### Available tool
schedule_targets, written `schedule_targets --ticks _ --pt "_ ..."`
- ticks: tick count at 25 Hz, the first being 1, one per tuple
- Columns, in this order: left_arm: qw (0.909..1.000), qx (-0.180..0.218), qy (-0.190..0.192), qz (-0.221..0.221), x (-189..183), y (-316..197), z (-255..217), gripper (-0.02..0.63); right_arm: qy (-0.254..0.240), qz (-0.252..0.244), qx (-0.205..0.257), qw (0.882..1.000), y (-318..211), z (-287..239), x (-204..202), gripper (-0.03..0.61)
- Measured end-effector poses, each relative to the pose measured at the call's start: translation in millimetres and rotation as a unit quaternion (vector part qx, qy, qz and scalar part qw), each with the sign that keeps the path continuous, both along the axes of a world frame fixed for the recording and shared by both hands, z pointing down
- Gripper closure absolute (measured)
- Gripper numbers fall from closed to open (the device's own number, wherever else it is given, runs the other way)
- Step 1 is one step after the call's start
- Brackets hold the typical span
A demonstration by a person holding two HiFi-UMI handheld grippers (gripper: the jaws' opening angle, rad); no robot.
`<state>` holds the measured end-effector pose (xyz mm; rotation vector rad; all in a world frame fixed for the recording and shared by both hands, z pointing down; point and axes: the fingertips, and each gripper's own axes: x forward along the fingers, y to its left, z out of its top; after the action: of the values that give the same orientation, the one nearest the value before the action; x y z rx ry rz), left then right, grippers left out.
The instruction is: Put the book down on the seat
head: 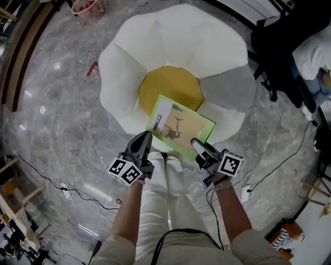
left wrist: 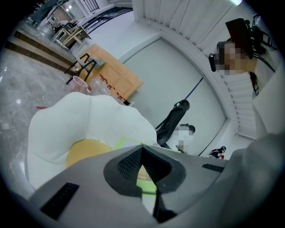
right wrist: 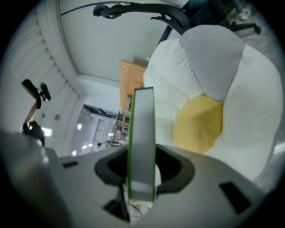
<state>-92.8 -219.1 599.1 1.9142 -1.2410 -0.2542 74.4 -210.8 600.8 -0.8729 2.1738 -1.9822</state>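
A thin green book [head: 181, 124] hangs flat over the front petals of a flower-shaped seat [head: 170, 31], which has white petals, one grey petal and a yellow centre [head: 170, 85]. My left gripper [head: 146, 137] is shut on the book's near left corner. The right gripper [head: 197, 144] is shut on the near right edge. In the right gripper view the book [right wrist: 141, 129] stands edge-on between the jaws of that gripper [right wrist: 141, 171], with the yellow centre [right wrist: 198, 124] beyond. In the left gripper view a green strip of the book [left wrist: 149, 183] shows between the jaws of the left gripper [left wrist: 144, 168].
The seat stands on a grey marble floor [head: 51, 103]. A black office chair [head: 274, 46] and a seated person in white [head: 313, 52] are at the right. Cables [head: 46, 178] and a power strip [head: 64, 187] lie at lower left. A pink basket [head: 88, 8] is beyond the seat.
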Motion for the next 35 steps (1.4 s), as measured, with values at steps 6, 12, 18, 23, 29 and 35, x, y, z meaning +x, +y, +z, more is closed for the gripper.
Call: schedule_targets --ticks 6,12,18,23,29,35 --pt "0.9999 -0.007 0.006 0.01 4 -13 44 0.591 0.013 0.001 -0.007 1.0 -8 40 -9 0.42" --pt "0.9997 -0.02 0.007 0.016 3 -27 90 0.591 -0.001 0.001 -0.014 1.0 -25 79 -24 0.42" --pt "0.9993 -0.021 0.015 0.026 18 -23 95 0.591 0.006 -0.012 0.005 1.0 -31 85 -25 0.42" --pt "0.999 -0.016 0.006 0.041 17 -20 96 0.591 0.011 -0.013 0.015 1.0 -35 87 -26 0.42" --pt "0.9987 -0.035 0.002 0.038 -5 -70 131 0.591 0.034 -0.012 -0.004 0.999 -85 129 -35 0.42" --pt "0.9987 -0.03 0.001 0.041 -11 -94 146 0.591 0.025 -0.02 0.0 0.999 -116 143 -47 0.42"
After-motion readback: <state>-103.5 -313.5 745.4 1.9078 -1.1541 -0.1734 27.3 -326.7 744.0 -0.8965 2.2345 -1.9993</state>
